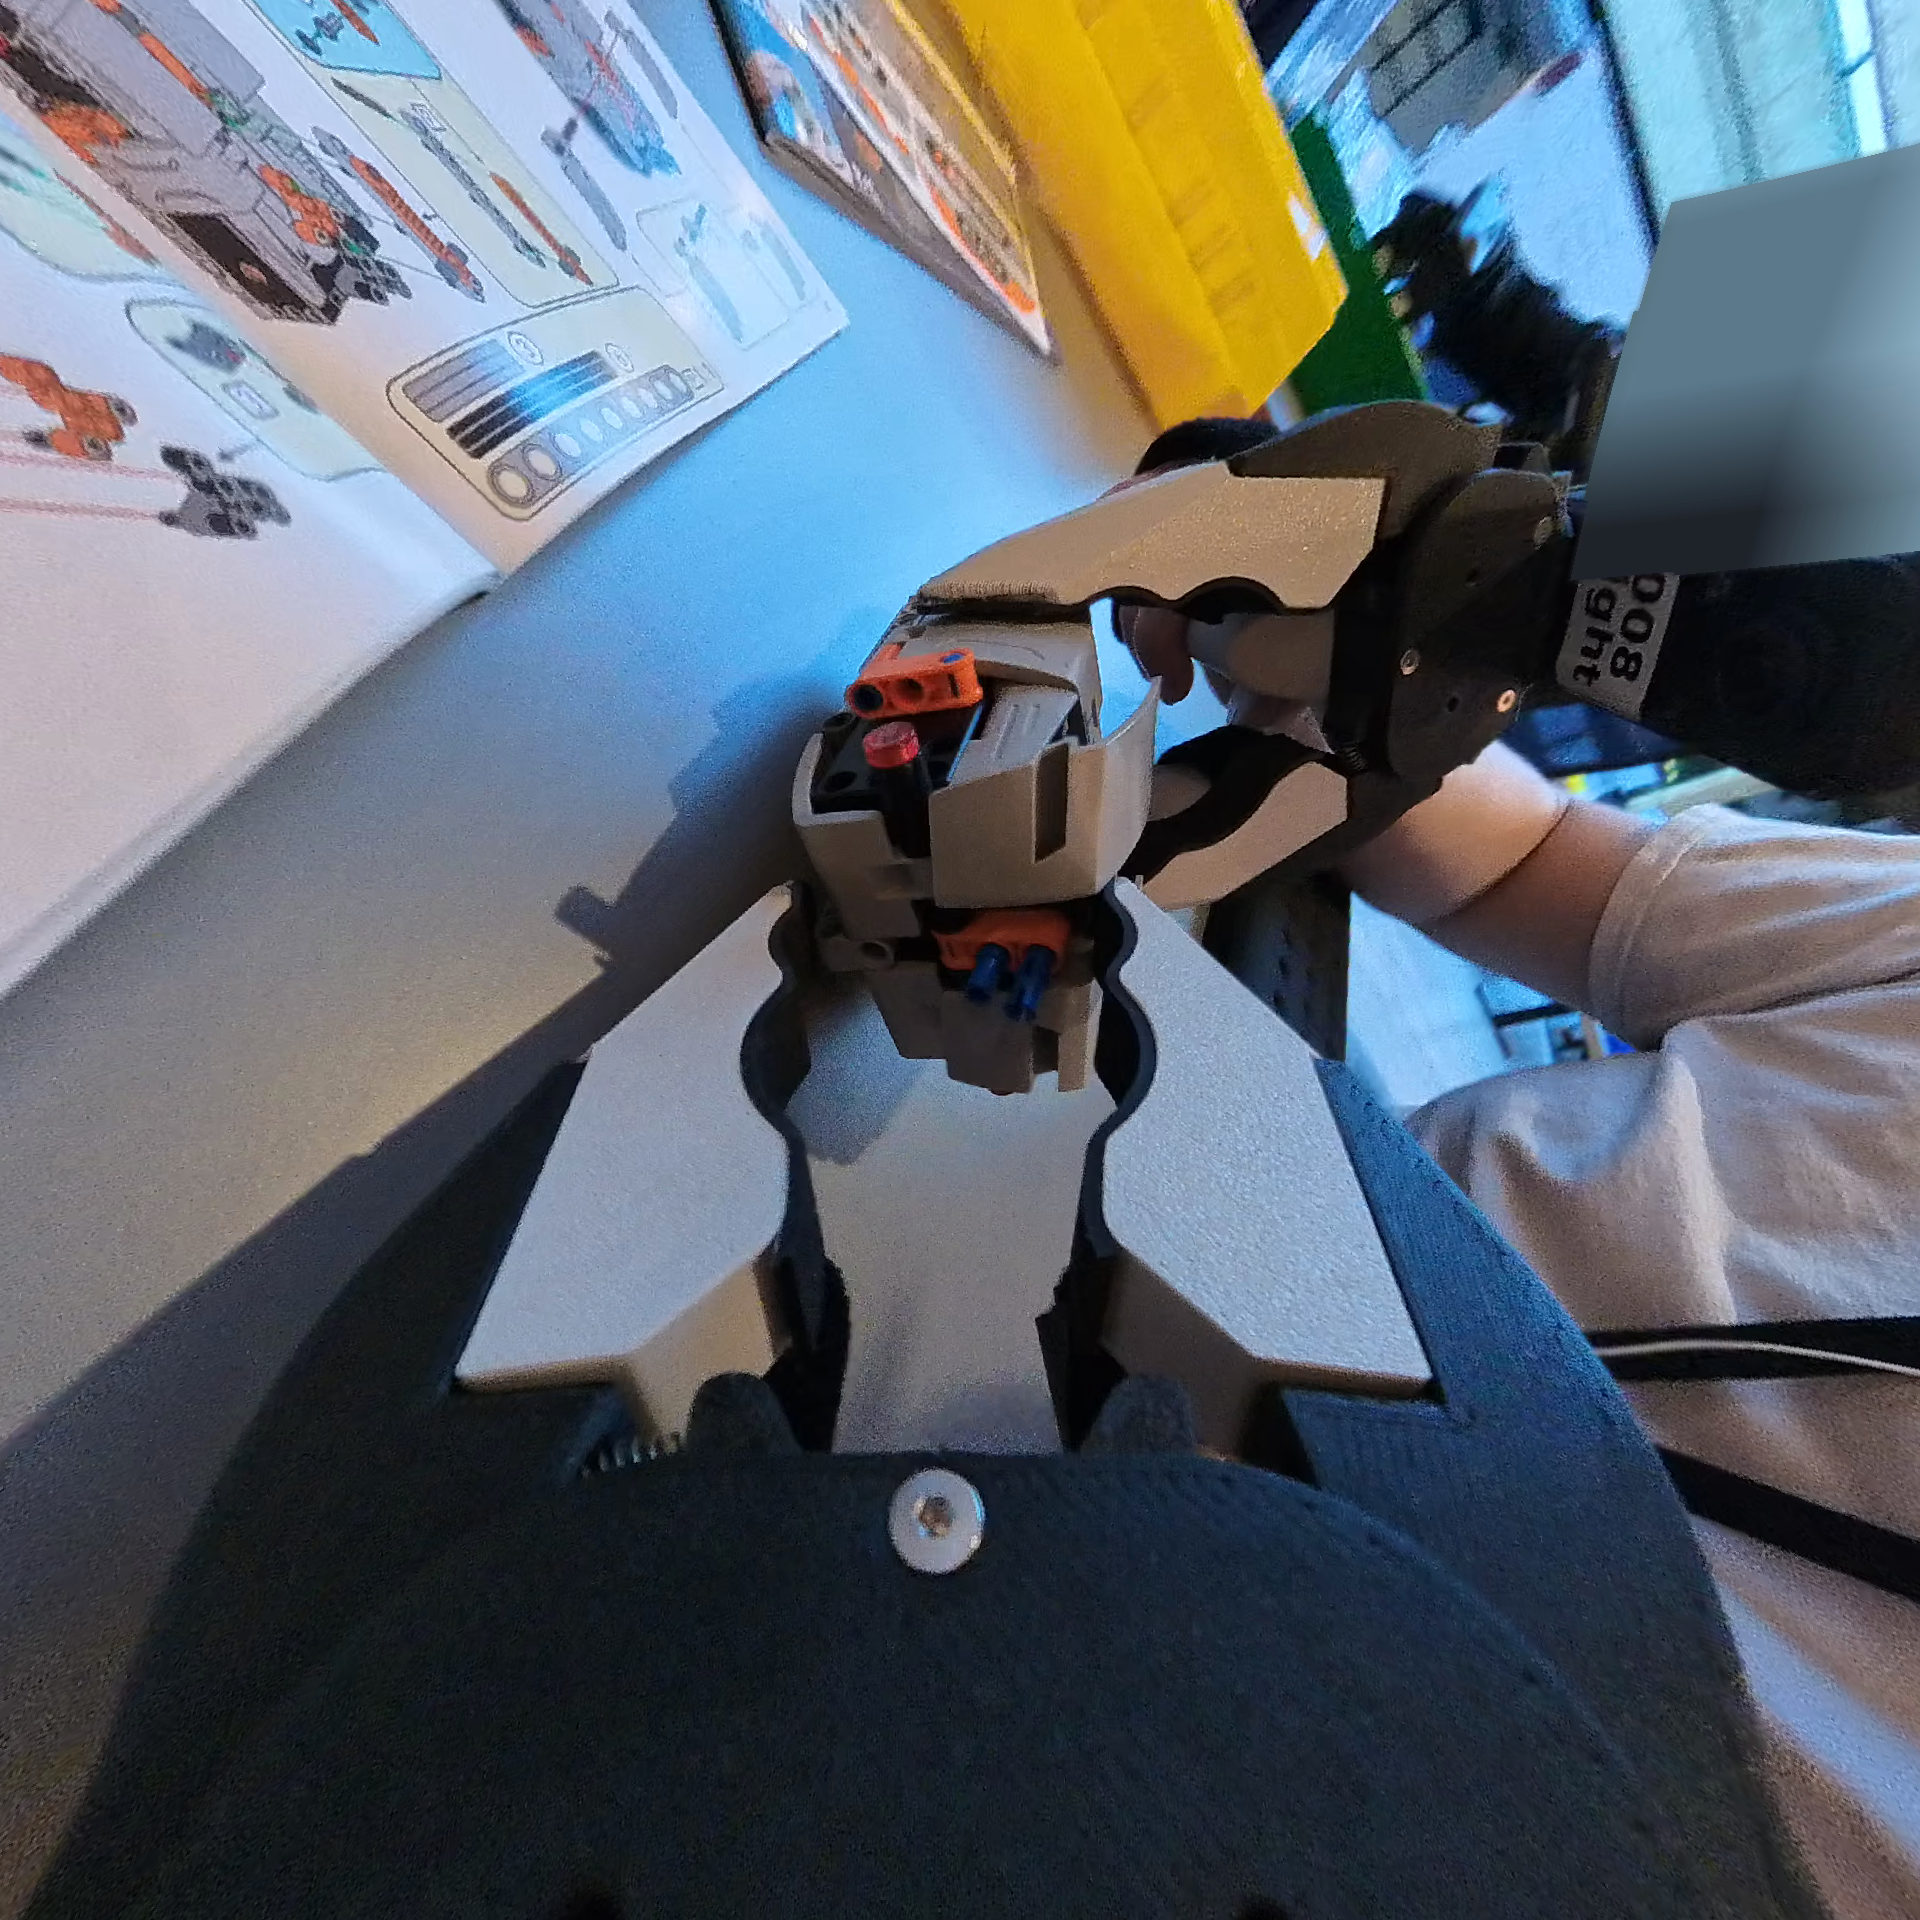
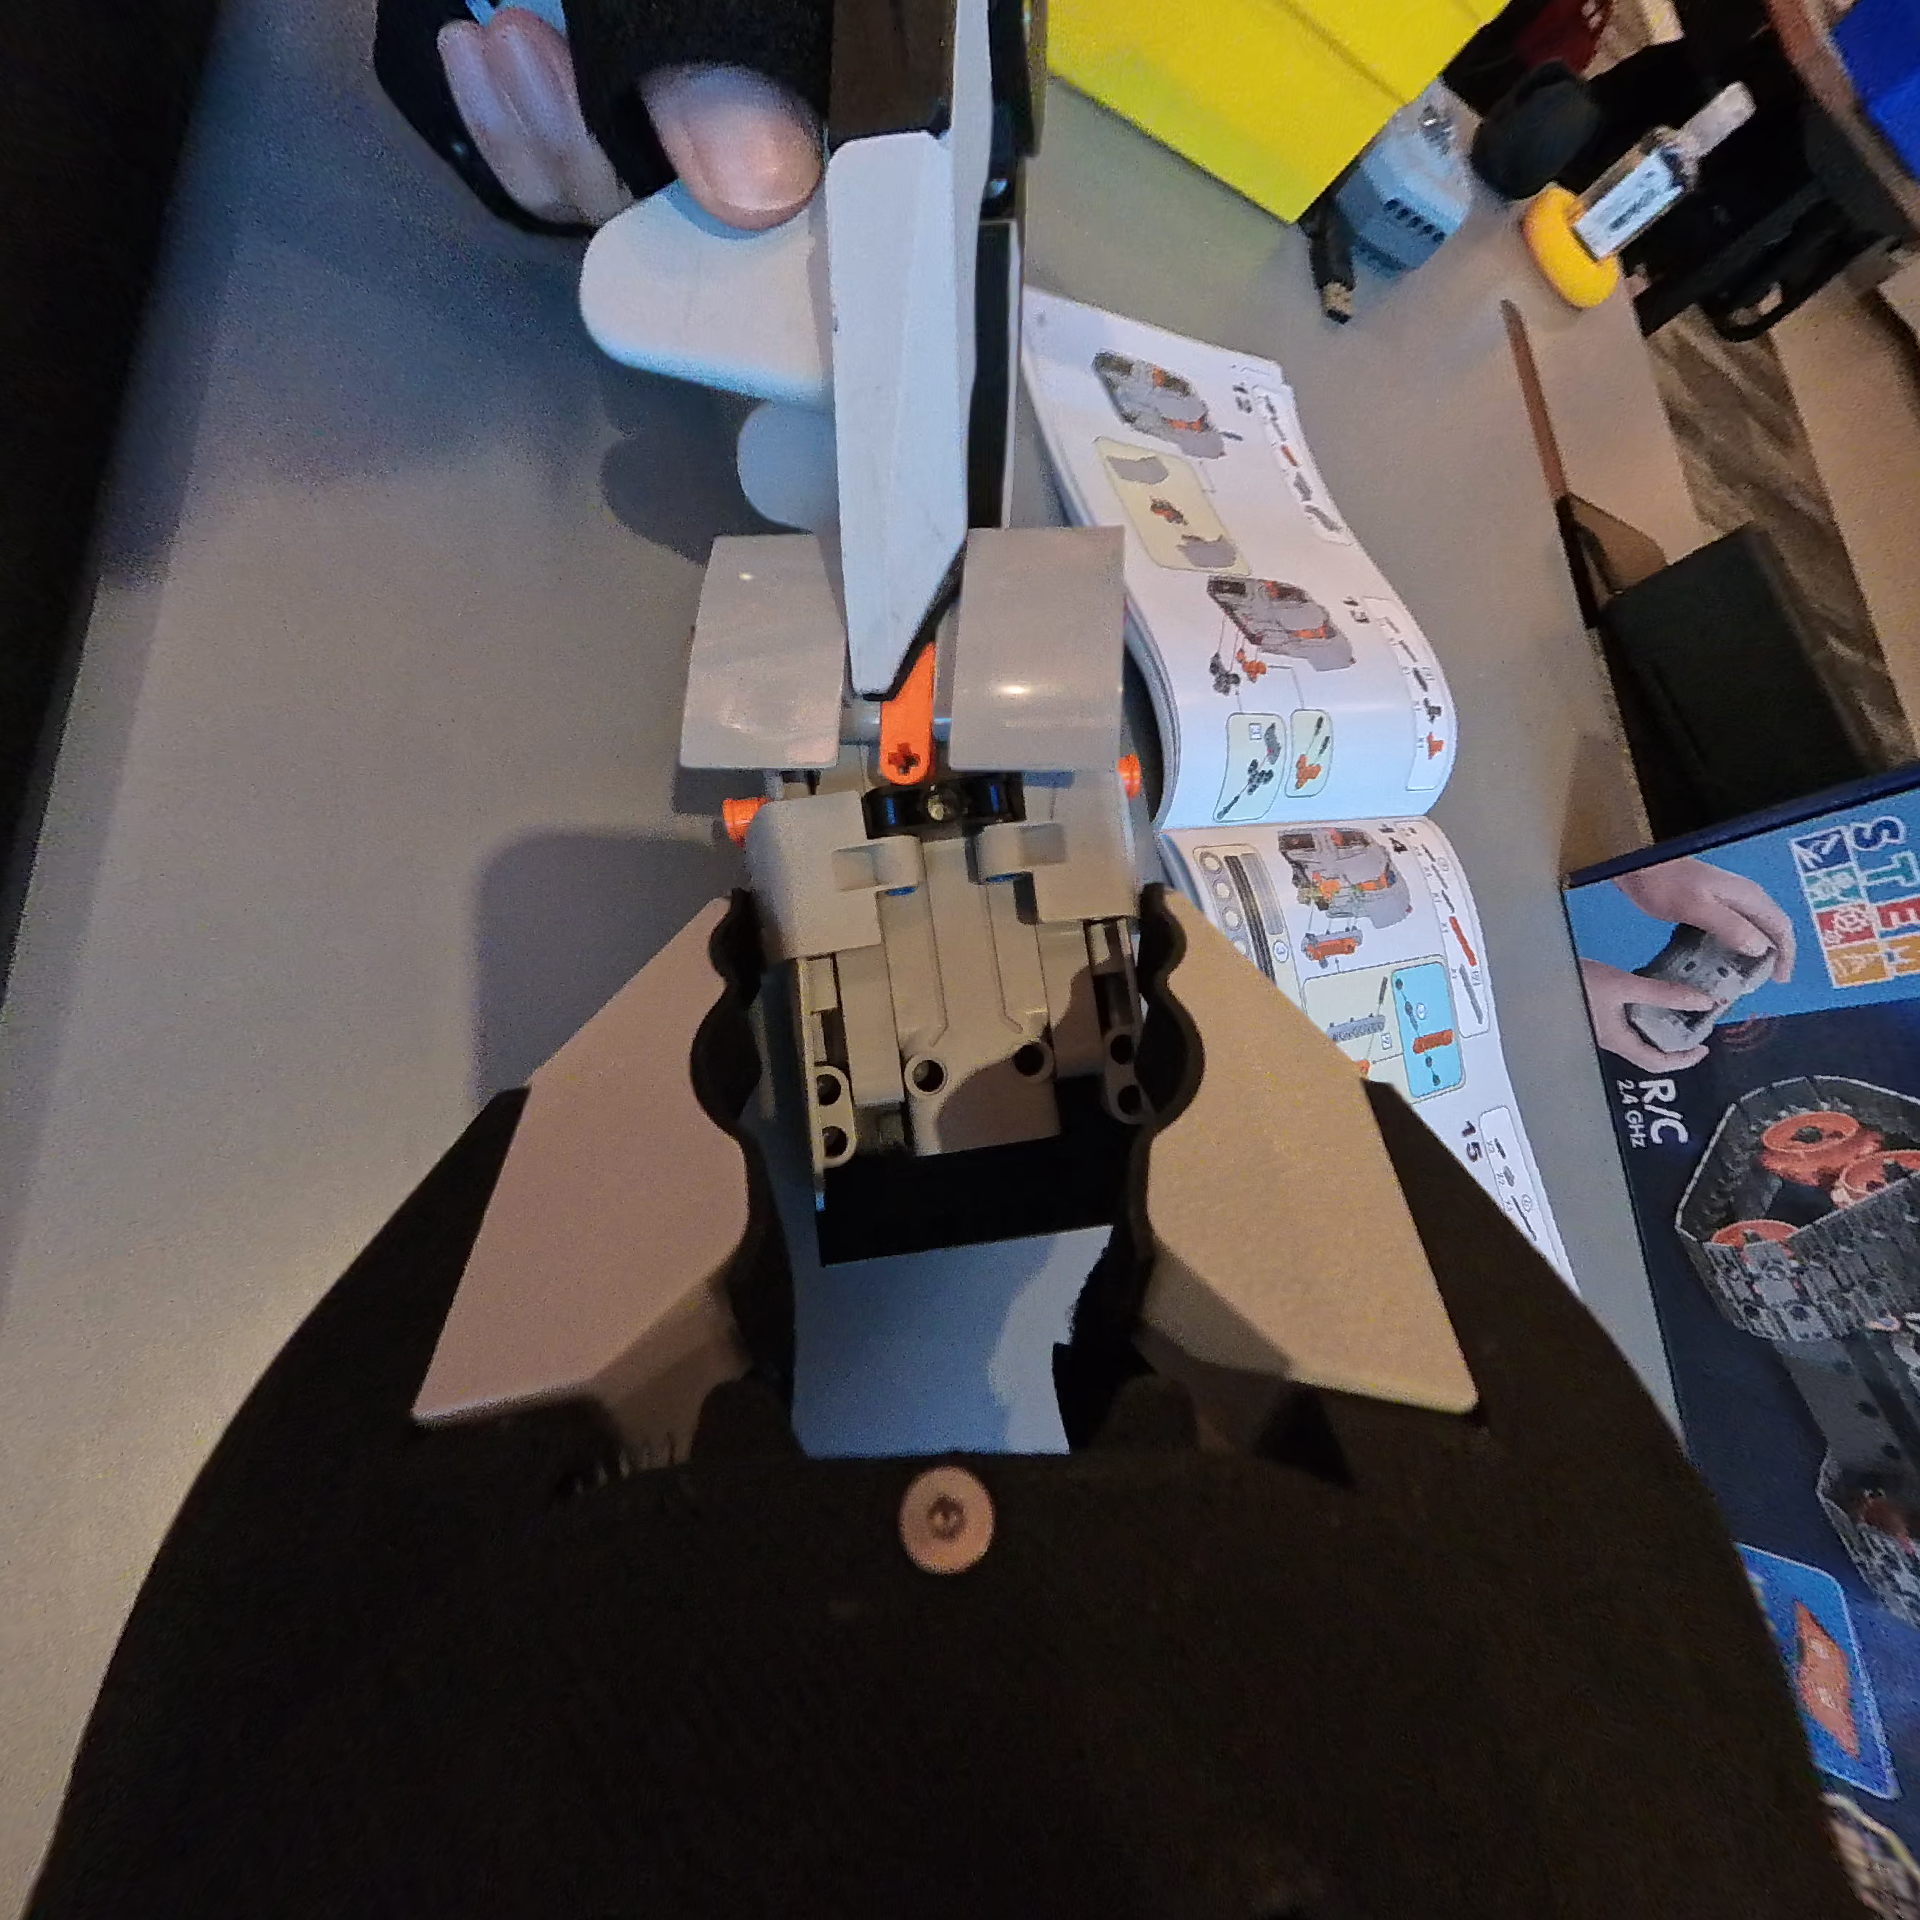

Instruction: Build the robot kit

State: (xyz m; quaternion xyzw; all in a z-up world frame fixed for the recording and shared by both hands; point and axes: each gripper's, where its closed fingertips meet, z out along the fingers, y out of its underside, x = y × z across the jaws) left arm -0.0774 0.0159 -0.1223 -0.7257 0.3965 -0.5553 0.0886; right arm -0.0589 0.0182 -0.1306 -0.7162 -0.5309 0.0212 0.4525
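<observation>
The left gripper (image 1: 945, 925) is clamped on the lower end of a grey brick model (image 1: 997, 821), its fingertips pressed to both sides. The right gripper (image 2: 945, 914) grips the same model from the opposite end, so it hangs between the two over the grey tabletop (image 1: 416, 831). Beyond lie an open instruction booklet (image 1: 312, 312) and a yellow bin (image 1: 1164, 187). Only the right wrist view shows the blue picture box (image 2: 1766, 1039) and the model's two curved grey panels. Only the left shows its blue pegs.
</observation>
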